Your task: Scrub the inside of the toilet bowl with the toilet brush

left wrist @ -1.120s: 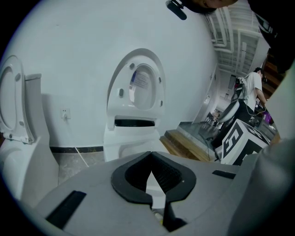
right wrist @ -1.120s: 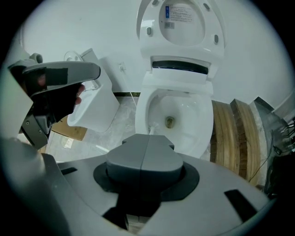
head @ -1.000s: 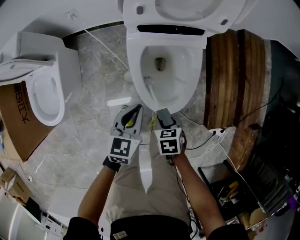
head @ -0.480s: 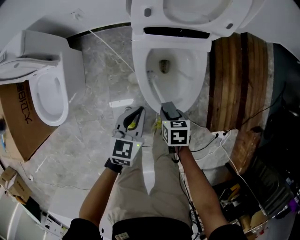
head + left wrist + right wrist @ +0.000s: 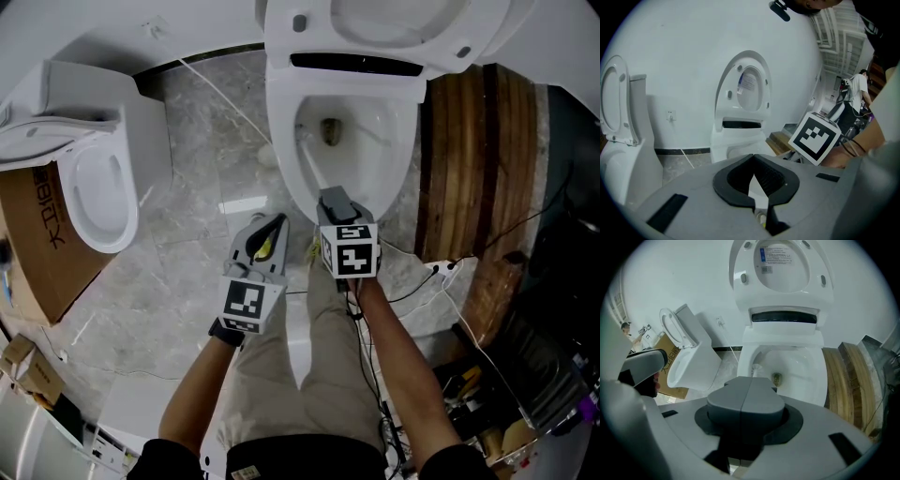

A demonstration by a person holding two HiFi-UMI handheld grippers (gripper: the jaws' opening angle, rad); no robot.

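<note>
The white toilet bowl (image 5: 401, 187) stands open at top centre, seat and lid raised. A white toilet brush (image 5: 303, 141) has its head against the bowl's inner left wall, left of the drain hole. Its thin handle slants back down to my right gripper (image 5: 334, 201), which is shut on it just over the bowl's front rim. The right gripper view shows the brush head (image 5: 756, 367) inside the bowl (image 5: 808, 376), past the closed jaws (image 5: 746, 385). My left gripper (image 5: 272, 225) hovers over the floor left of the right one, shut and holding nothing (image 5: 753, 157).
A second white toilet (image 5: 94, 187) sits on the floor at left, beside a cardboard box (image 5: 28, 244). A wooden platform (image 5: 478, 159) flanks the bowl on the right. Cables (image 5: 422, 272) and clutter lie at lower right. The floor is grey marble tile (image 5: 202, 141).
The right gripper has pushed forward toward the bowl. The brush head has slid from the bowl's near left up to its far left wall. The left gripper has stayed put.
</note>
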